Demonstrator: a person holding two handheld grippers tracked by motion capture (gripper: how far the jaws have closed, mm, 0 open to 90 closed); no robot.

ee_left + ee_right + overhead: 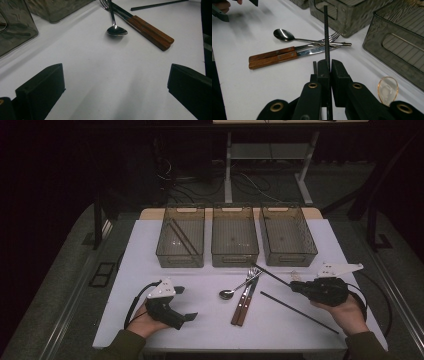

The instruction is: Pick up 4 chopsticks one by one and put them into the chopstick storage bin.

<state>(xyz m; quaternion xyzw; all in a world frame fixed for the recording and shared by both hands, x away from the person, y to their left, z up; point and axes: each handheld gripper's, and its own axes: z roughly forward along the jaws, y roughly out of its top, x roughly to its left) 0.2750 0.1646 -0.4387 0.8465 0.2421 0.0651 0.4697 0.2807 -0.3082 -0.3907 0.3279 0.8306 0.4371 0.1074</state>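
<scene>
Nearest the lens in the right gripper view: right hand-held gripper (328,67), jaws clamped on a thin black chopstick (326,32). Slender, straight, matte, finely ridged along its length; running forward from between the jaws, far end lifted over the fork tines (332,38). From the high view, same chopstick (272,274) slanting from the gripper up-left toward the middle bin (234,257). Second black chopstick (299,312) flat on the white surface (210,320), just beside the right hand (345,312). Left hand-held gripper (182,304) resting low at the near left, jaws spread wide, nothing between them. Ahead of it: metal spoon (116,30), two wooden-handled utensils (152,32) side by side. Clear plastic spoon (387,89) on the surface near the right bin (397,47). Three smoky translucent bins in a row along the far edge, left bin (181,242) holding dark sticks.
</scene>
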